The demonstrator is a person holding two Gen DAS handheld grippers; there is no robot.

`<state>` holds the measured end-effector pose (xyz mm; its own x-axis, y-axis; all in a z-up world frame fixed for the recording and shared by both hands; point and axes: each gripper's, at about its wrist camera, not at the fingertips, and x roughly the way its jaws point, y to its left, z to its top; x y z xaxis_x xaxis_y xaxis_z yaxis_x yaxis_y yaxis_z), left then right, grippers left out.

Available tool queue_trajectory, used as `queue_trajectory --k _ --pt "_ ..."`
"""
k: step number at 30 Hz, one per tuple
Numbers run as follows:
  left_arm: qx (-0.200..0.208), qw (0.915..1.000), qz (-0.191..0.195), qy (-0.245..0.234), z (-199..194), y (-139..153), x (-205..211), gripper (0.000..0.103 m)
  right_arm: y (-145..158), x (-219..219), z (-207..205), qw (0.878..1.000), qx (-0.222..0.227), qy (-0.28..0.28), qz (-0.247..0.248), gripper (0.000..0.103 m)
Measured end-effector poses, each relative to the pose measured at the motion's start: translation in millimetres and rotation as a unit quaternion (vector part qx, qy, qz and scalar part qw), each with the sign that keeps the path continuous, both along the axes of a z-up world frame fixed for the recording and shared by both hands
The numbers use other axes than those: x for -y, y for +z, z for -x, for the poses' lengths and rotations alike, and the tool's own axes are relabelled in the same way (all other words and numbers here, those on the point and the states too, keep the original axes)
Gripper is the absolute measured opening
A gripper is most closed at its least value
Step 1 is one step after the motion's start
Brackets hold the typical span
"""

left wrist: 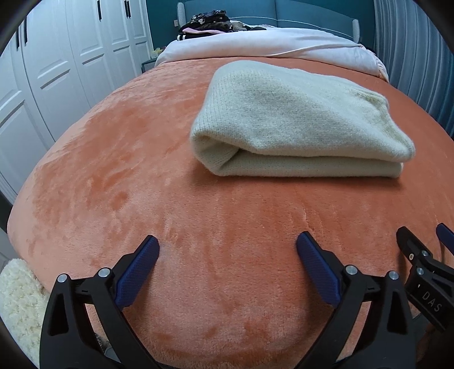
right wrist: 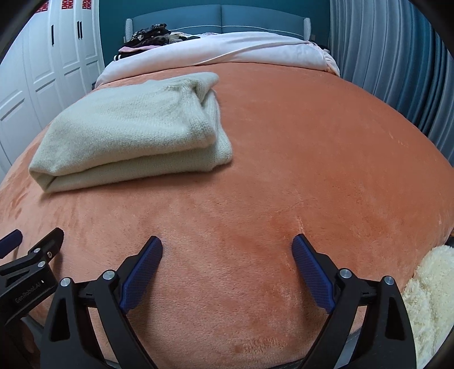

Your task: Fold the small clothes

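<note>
A: Report edges and open room.

B: One cream knit garment [left wrist: 298,119], folded into a thick rectangle, lies flat on the orange blanket [left wrist: 142,170] of the bed. In the left wrist view its folded near edge faces both tools, with bare blanket between. The blanket is open to the left of the garment and across the whole near strip; in the right wrist view the right half [right wrist: 326,142] is also bare.

A: Tool state?

B: Left tool [left wrist: 228,247]: fingers spread wide, nothing between them, over bare blanket. Right tool [right wrist: 227,248]: the same, spread and empty. The two sit just beside each other, well apart from the garment.

A: Anything hidden or cut off?

B: The right tool shows only partly at the frame edge in the left wrist view [left wrist: 425,272]. A dark clothes pile [left wrist: 210,22] near the headboard [left wrist: 298,14] is too small to sort into pieces. A fluffy cream item [right wrist: 431,298] is cut off at the bed's near corner.

A: Counts?

B: Two tools, one folded garment, one far pile, one pale duvet [left wrist: 269,42], white wardrobe doors [left wrist: 56,71] on the left, a curtain [right wrist: 383,56] on the right.
</note>
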<state>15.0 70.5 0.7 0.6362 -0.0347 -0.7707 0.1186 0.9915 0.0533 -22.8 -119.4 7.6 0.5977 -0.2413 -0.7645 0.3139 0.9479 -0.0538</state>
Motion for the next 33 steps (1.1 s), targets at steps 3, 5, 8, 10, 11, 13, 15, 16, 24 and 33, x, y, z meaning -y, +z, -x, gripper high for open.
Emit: queue_trajectory --k 3,5,8,10,11,13,15,16,24,33 --pt "0.007 1.0000 0.000 0.001 1.0 -1.5 0.3 0.098 -1.2 -1.0 -0.5 1.000 -0.002 0.000 -0.001 0.092" --pt "0.014 0.9999 0.001 0.002 1.0 -2.5 0.3 0.098 -1.9 -1.6 -0.3 1.000 -0.002 0.000 -0.004 0.092" --pt "0.014 0.9999 0.001 0.001 0.2 -2.5 0.7 0.098 -2.2 -6.3 0.4 1.000 -0.003 -0.002 -0.002 0.093" --pt "0.014 0.9999 0.002 0.001 0.5 -0.6 -0.3 0.098 -1.1 -5.4 0.9 1.000 -0.001 -0.002 -0.005 0.092" --pt "0.011 0.9999 0.002 0.000 0.6 1.4 -0.6 0.098 0.3 -4.7 1.3 1.000 0.002 -0.001 -0.008 0.092" --pt "0.008 0.9999 0.006 -0.004 1.2 9.7 -2.2 0.098 7.6 -4.3 3.5 1.000 0.018 0.000 -0.018 0.092" --pt "0.015 0.9997 0.021 -0.004 2.9 22.5 -5.5 0.098 20.4 -4.1 5.6 0.999 0.037 0.002 -0.029 0.092" --pt "0.020 0.9993 0.032 -0.002 2.6 30.4 -7.7 0.098 27.5 -3.8 6.5 0.998 0.049 0.003 -0.033 0.092" --pt "0.016 0.9968 0.073 0.026 -42.7 63.9 -19.6 0.097 52.6 31.6 -50.5 0.989 0.033 0.025 -0.145 0.082" --pt "-0.064 0.9965 0.032 0.044 -83.3 15.3 -29.5 0.097 9.5 46.6 -104.4 0.990 -0.045 0.053 -0.125 0.077"
